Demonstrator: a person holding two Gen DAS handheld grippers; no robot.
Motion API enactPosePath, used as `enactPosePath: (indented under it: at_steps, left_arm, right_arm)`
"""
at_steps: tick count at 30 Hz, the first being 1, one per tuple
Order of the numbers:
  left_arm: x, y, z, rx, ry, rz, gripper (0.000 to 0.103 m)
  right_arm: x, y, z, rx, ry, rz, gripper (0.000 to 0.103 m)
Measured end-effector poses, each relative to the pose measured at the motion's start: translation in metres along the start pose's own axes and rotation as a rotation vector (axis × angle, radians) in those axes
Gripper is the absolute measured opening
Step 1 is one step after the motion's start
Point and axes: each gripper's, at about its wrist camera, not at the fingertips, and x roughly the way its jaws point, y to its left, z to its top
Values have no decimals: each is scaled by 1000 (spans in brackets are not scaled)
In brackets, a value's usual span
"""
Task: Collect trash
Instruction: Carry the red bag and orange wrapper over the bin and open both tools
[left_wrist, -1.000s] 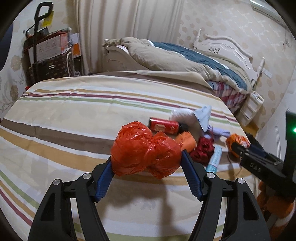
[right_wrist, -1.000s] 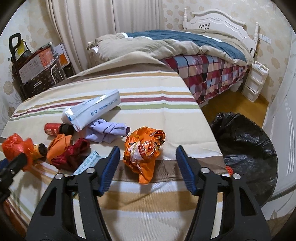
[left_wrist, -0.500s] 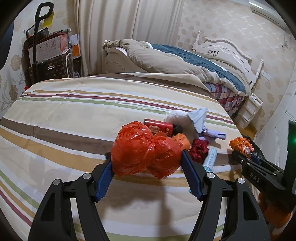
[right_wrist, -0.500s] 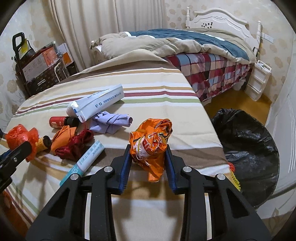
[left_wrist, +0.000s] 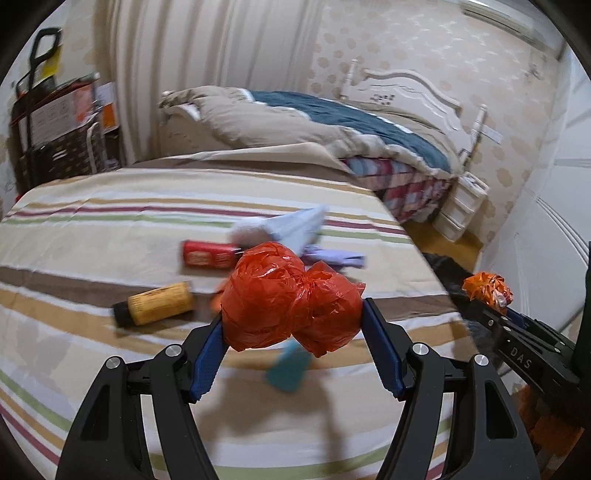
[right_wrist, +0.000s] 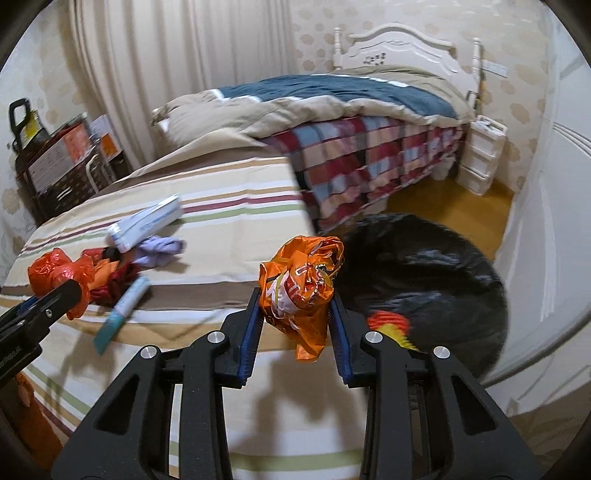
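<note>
My left gripper (left_wrist: 293, 323) is shut on a crumpled red plastic bag (left_wrist: 290, 301) and holds it above the striped bed (left_wrist: 92, 236). My right gripper (right_wrist: 295, 308) is shut on an orange snack wrapper (right_wrist: 301, 282), held up near the bed's right edge, beside the black trash bag (right_wrist: 424, 291) on the floor. The wrapper (left_wrist: 487, 288) and right gripper also show at the right of the left wrist view. The red bag (right_wrist: 59, 271) shows at the left of the right wrist view.
On the bed lie a yellow bottle (left_wrist: 155, 302), a red can (left_wrist: 208, 254), a white tube pack (right_wrist: 146, 223), a lilac cloth (right_wrist: 160, 249), dark red cloth (right_wrist: 114, 278) and a teal-tipped tube (right_wrist: 123, 308). A second bed (right_wrist: 351, 122) and white drawers (right_wrist: 480, 153) stand behind.
The right gripper closed on the orange wrapper and lifted it right, toward the black bag. The left gripper rose with the red bag, uncovering the yellow bottle.
</note>
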Motion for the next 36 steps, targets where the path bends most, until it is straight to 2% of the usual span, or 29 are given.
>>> enactPosePath:
  at_steps: [7,13,23,36]
  left_arm:
    - [15,-51,6,77,5,-79,68]
    - [39,-90,9,135,32,-123,68]
    - [66,-132,10,190,60,-147,68]
    - [91,-161,5,240,96,-135,68]
  right_arm:
    - [-6,-52,1,65,-18,-76,33]
    - [-3,-80,-3,87,-17,-116,33]
    - [8,-108,-7,123,-2,-130,33]
    - [17,-129,-15,162,16,-148,33]
